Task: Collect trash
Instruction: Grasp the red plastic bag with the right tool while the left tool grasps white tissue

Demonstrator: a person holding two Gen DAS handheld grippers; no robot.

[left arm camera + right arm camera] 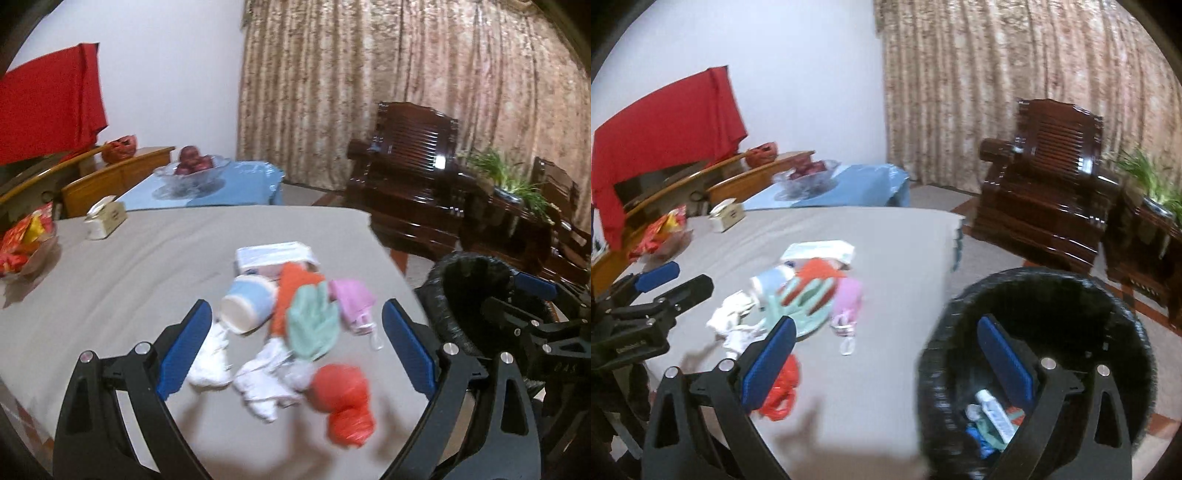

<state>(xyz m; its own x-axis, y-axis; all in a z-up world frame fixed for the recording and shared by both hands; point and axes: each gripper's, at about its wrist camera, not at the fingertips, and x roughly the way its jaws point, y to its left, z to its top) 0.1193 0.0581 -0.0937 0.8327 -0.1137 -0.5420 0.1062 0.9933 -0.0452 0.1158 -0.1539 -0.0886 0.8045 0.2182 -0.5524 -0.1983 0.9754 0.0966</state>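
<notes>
In the left wrist view, the left gripper (pixel 297 350) is spread wide and empty, framing the trash heap at lower centre of the grey table (pixel 110 280): paper cup (pixel 245 304), green glove (pixel 314 323), pink mask (pixel 352 301), white tissues (pixel 258 384) and red bag (pixel 341 402), probably lined up for a pick. In the right wrist view, the right gripper (pixel 886 362) is likewise wide and empty, straddling the table edge and the black-lined bin (pixel 1034 295) at lower right, which stands beside the table, likely for short drops, and already holds some litter.
</notes>
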